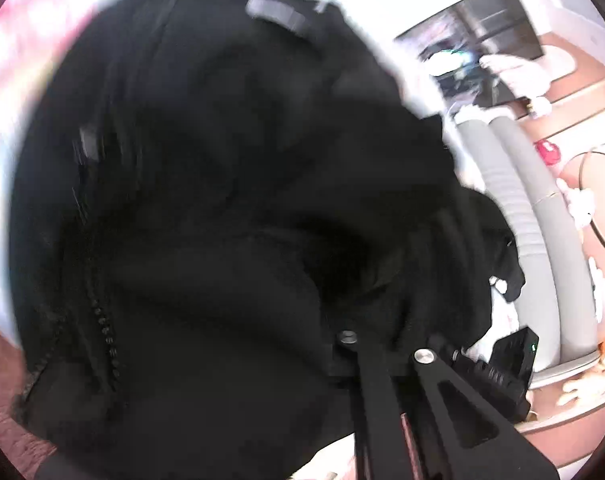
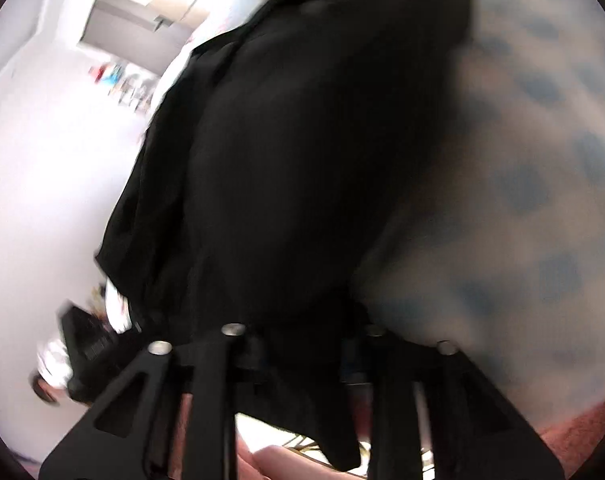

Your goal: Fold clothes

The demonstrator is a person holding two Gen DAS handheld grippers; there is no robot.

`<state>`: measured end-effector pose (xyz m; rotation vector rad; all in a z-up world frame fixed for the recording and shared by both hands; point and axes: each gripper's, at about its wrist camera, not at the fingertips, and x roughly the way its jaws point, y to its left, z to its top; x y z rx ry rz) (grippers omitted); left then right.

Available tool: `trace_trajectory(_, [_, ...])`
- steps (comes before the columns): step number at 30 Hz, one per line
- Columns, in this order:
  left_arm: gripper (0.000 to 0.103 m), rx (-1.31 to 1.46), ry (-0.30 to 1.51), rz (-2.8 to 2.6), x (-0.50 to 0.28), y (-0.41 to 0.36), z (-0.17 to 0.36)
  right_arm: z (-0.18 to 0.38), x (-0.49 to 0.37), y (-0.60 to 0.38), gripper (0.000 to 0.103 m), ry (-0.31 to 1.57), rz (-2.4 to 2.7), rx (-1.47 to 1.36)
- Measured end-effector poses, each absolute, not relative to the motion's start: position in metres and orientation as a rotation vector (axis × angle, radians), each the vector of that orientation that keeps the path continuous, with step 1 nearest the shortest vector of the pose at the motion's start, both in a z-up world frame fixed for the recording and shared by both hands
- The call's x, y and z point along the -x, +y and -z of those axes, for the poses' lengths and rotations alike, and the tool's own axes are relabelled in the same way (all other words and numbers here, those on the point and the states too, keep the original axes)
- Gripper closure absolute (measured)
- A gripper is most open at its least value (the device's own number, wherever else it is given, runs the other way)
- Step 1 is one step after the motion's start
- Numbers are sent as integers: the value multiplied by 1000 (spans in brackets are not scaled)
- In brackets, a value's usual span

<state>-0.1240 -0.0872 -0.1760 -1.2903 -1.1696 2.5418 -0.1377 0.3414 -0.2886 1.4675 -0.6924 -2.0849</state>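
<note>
A black zip-up jacket (image 1: 206, 208) fills most of the left wrist view, its zipper teeth (image 1: 104, 324) running down the left side. Its cloth bunches over my left gripper (image 1: 382, 344), whose jaws are closed into the fabric with the tips hidden. In the right wrist view the same jacket (image 2: 286, 168) hangs up and away from my right gripper (image 2: 302, 344), with a fold pinched between its fingers and a flap drooping below. Each view catches the other gripper: the right gripper (image 1: 506, 364) at lower right, the left gripper (image 2: 86, 344) at lower left.
Grey ribbed cushions (image 1: 542, 220) and a dark screen (image 1: 482, 32) stand to the right in the left wrist view. White fabric with blue spots (image 2: 542, 160) lies beside the jacket. A white wall (image 2: 42, 160) is at left. A reddish-brown surface (image 2: 582, 432) shows below.
</note>
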Motion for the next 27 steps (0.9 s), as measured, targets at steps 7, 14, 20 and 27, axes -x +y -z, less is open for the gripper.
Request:
trace_trajectory(7, [97, 1102, -991, -2813, 83, -152, 95, 206, 93, 302, 94, -707, 1847, -1158])
trace_trajectory(14, [62, 1397, -750, -2332, 61, -107, 125, 223, 77, 363, 65, -540, 2053, -1422])
trace_trajectory(20, [46, 1251, -448, -2192, 82, -4, 103, 212, 113, 433, 48, -642, 2285, -1422])
trace_trajectory(27, [25, 1475, -405, -2485, 195, 7, 141, 173, 166, 394, 28, -500, 2436, -1306])
